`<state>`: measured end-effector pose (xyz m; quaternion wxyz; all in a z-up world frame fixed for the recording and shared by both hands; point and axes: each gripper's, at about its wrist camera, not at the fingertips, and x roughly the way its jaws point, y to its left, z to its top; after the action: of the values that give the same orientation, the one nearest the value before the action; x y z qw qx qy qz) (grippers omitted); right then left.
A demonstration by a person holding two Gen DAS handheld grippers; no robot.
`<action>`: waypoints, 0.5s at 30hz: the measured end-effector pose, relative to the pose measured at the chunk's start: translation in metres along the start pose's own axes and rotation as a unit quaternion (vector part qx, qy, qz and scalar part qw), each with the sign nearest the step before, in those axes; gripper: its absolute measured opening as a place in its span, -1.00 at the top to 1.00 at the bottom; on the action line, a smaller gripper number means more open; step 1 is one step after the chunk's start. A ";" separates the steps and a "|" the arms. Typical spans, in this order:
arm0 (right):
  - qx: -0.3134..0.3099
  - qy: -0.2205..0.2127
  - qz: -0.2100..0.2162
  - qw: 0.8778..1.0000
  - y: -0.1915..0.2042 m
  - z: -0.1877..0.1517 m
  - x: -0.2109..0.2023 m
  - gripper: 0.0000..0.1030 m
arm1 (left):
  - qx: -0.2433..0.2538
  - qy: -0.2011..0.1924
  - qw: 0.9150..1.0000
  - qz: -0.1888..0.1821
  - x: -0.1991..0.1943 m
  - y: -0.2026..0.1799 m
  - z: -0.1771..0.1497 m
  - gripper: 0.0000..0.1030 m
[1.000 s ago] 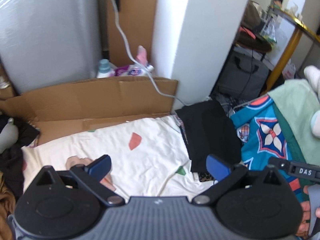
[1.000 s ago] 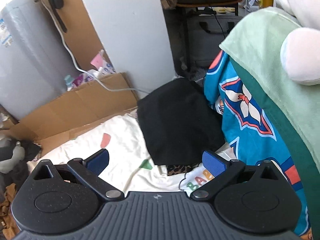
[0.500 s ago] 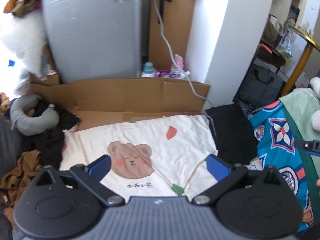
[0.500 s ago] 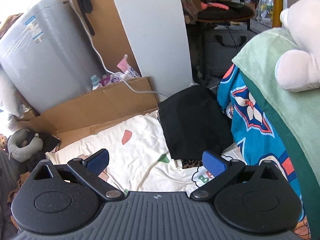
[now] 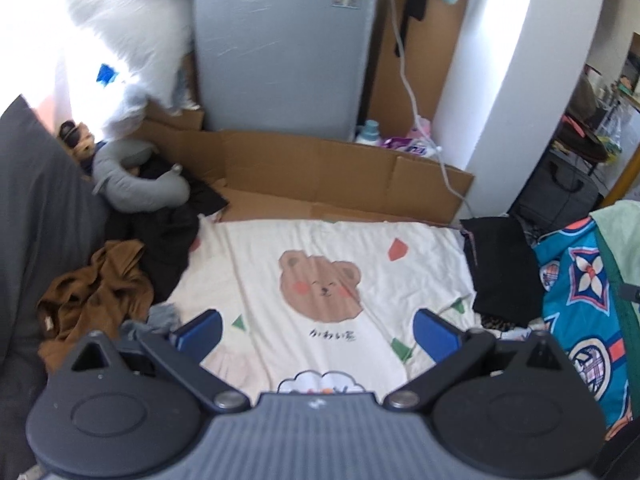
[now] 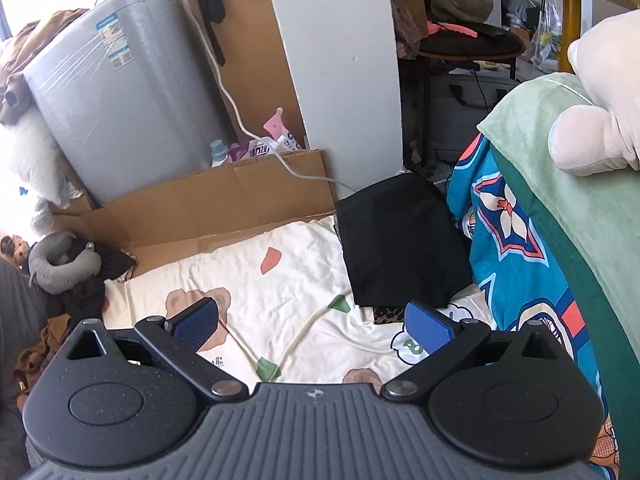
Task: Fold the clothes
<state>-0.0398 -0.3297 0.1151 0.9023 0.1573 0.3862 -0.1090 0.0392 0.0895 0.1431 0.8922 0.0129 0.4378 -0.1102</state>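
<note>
A cream sheet with a brown bear print (image 5: pixel 320 280) lies spread flat on the floor. A folded black garment (image 5: pixel 500 268) (image 6: pixel 400 244) rests at its right edge, on top of a leopard-print piece (image 6: pixel 388 314). A crumpled brown garment (image 5: pixel 96 292) and dark clothes (image 5: pixel 168 232) are heaped at the sheet's left. My left gripper (image 5: pixel 318 334) hovers open above the sheet's near part, nothing between its blue pads. My right gripper (image 6: pixel 314 324) is open too, held above the sheet just short of the black garment.
Flattened cardboard (image 5: pixel 320 172) lines the far side, with a grey wrapped appliance (image 5: pixel 280 40) and a white pillar (image 6: pixel 340 72) behind. A grey neck pillow (image 5: pixel 136 184) sits far left. A teal patterned blanket (image 6: pixel 520 248) and a green one (image 6: pixel 568 184) drape on the right.
Both grippers have pulled back and up from the sheet, so more of it and the left clothes heap shows. Both stayed open throughout.
</note>
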 end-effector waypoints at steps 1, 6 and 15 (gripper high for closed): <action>-0.003 -0.002 -0.001 1.000 0.003 -0.003 -0.001 -0.99 | -0.006 0.000 1.000 0.003 -0.001 0.005 -0.004 -0.99; -0.005 0.001 0.008 1.000 0.011 -0.014 0.000 -0.99 | -0.046 0.000 0.999 0.014 -0.006 0.028 -0.025 -0.99; -0.048 0.015 0.021 0.999 0.030 -0.043 0.017 -0.99 | -0.075 0.012 0.996 0.047 0.001 0.049 -0.059 -0.99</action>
<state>-0.0473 -0.2872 0.0809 0.9050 0.1237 0.4012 -0.0688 0.0040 0.1438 0.1029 0.8896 -0.0316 0.4544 -0.0346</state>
